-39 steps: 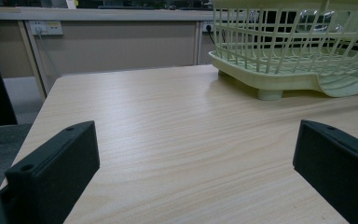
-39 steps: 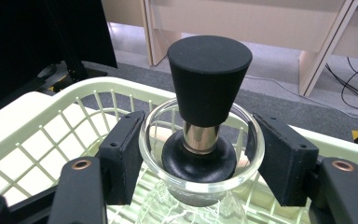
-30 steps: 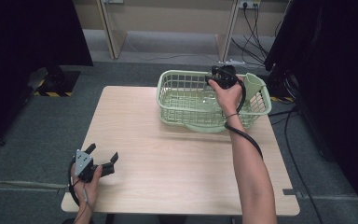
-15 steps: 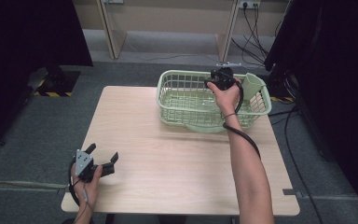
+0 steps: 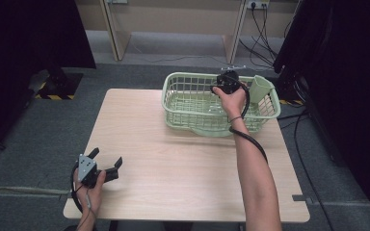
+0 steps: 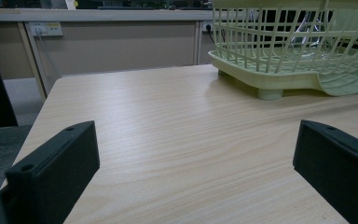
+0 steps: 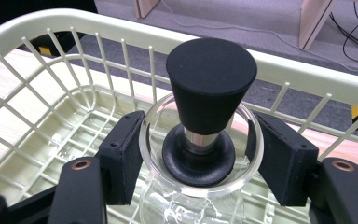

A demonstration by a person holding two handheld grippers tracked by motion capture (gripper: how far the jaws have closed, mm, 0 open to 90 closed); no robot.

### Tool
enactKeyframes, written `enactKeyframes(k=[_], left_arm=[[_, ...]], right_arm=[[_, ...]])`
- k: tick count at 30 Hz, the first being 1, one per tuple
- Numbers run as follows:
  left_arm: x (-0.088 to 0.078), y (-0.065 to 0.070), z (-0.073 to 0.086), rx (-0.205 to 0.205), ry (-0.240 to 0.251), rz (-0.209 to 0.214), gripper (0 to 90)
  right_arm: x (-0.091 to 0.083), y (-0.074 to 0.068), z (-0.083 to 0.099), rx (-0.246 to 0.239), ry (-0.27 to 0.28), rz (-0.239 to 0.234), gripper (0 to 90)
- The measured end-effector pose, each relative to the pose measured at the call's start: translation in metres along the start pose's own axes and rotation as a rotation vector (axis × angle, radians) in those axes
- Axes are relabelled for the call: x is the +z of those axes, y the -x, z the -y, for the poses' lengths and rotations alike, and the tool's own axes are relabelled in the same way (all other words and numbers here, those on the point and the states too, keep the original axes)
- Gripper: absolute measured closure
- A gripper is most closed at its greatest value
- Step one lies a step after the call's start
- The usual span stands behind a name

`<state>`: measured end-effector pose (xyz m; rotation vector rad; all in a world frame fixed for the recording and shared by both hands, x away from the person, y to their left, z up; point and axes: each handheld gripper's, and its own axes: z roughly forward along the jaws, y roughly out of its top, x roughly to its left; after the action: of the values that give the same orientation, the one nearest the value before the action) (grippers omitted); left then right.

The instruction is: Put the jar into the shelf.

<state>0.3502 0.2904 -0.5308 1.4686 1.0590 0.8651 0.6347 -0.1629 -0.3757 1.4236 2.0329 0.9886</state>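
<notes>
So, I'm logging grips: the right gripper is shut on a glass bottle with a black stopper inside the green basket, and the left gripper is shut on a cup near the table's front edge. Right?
Not quite. The left gripper is open and holds nothing, as the left gripper view shows: bare table lies between its jaws. The rest stands: the right gripper is shut on the glass bottle with its black stopper, inside the green basket.

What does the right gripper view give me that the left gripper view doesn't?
Right gripper view: the right gripper shut on the rim of a clear glass bottle with a black cone-shaped stopper, inside the basket. Left gripper view: the left gripper open over bare light wooden table, and the basket's foot. Shared: the pale green plastic lattice basket.
</notes>
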Motion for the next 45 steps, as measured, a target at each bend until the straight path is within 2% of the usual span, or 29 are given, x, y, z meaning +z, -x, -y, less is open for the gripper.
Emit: enactKeyframes(k=[9,19,28,45], left_arm=[[0.0,0.0,0.0,0.0,0.0,0.001,0.0],[0.0,0.0,0.0,0.004,0.0,0.0,0.0],[0.001,0.001,0.0,0.006,-0.001,0.0,0.0],[0.001,0.001,0.0,0.006,0.002,-0.002,0.0]], right_arm=[[0.002,-0.002,-0.004,-0.005,-0.021,0.008,37.1],[0.0,-0.003,-0.001,0.0,-0.018,0.016,36.3],[-0.009,-0.001,-0.003,0.047,0.004,0.002,17.8],[-0.025,-0.003,0.003,0.063,0.032,-0.016,12.5]])
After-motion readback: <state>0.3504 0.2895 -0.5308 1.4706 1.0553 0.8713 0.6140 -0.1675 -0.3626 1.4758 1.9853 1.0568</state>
